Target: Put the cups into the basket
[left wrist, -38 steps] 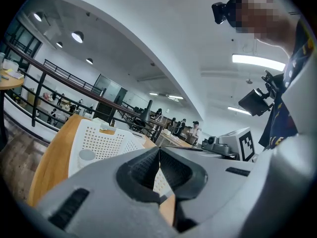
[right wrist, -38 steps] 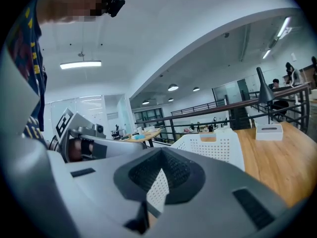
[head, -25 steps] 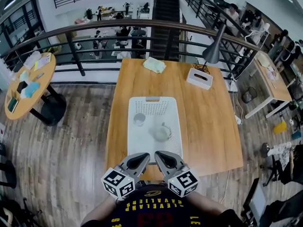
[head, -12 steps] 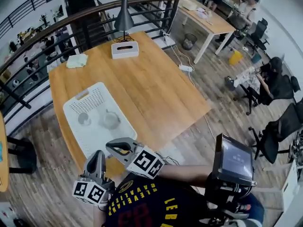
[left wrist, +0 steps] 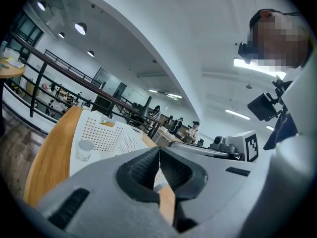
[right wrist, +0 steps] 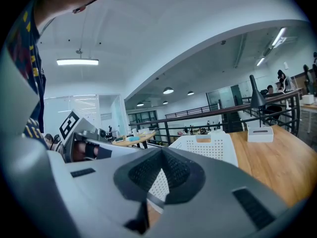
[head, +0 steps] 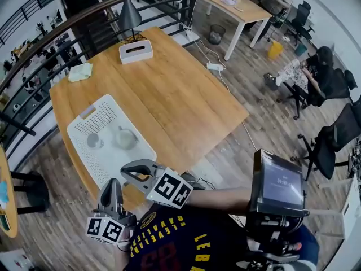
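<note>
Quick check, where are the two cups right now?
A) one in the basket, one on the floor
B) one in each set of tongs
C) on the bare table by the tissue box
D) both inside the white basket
D: the head view shows the small cup and the handled cup side by side inside the basket, while the left tongs and right tongs are shut with nothing between them.

left gripper jaws together, empty, right gripper jaws together, empty, both held near the torso
</note>
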Available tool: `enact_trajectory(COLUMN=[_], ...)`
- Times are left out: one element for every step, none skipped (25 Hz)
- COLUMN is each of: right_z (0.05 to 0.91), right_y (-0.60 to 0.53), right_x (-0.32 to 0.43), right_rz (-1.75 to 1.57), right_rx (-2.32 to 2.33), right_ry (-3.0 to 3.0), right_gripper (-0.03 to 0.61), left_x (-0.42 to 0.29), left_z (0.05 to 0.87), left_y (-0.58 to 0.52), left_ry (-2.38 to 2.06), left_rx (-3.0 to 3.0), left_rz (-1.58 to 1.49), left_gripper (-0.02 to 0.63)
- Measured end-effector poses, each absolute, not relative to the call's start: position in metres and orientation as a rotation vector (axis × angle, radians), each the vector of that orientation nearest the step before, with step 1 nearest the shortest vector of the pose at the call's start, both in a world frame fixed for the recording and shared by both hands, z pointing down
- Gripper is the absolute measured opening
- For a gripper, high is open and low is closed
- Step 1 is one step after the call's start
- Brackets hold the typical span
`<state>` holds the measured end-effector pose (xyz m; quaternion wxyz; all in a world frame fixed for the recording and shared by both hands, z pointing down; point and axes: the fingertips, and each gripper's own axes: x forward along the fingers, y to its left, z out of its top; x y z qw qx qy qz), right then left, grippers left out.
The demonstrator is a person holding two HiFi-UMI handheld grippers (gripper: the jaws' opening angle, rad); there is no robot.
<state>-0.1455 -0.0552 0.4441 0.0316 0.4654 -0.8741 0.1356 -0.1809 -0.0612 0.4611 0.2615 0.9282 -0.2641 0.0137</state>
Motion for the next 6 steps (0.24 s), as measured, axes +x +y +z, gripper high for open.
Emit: enact_trajectory(right_z=[0.445,0.445,0.446,0.446,0.444,0.443], right_y=[-0.052,-0.048,-0.043,-0.036,-0.03,-0.024], right_x=[-0.144,-0.139,-0.131,-0.121,-0.111,-0.1], right_rz=[0.416,0.413,0.407,0.4,0.393,0.387], right_rx=[1.437,1.455,1.488,1.53,1.576,1.624], right_ry=[-2.692,-2.682,-2.661,-2.635,-2.606,-2.575], right_gripper=[0.012,0.012,0.012,0.012,0.012,0.012], left_x=[-0.18,-0.176,-0.17,-0.161,-0.152,-0.141], left_z=[0.462,0.462,0.461,0.46,0.458,0.456], left_y=[-0.059,-0.055,-0.052,-0.047,-0.043,-0.039], left_ry=[-0.714,-0.7,-0.672,-0.636,-0.594,-0.551], left_rx=[2.516,2.522,2.531,2.541,2.551,2.562], left_rz=[0.039,0.043,0.047,0.05,0.053,0.056], left_gripper=[0.012,0.012,0.012,0.012,0.012,0.012])
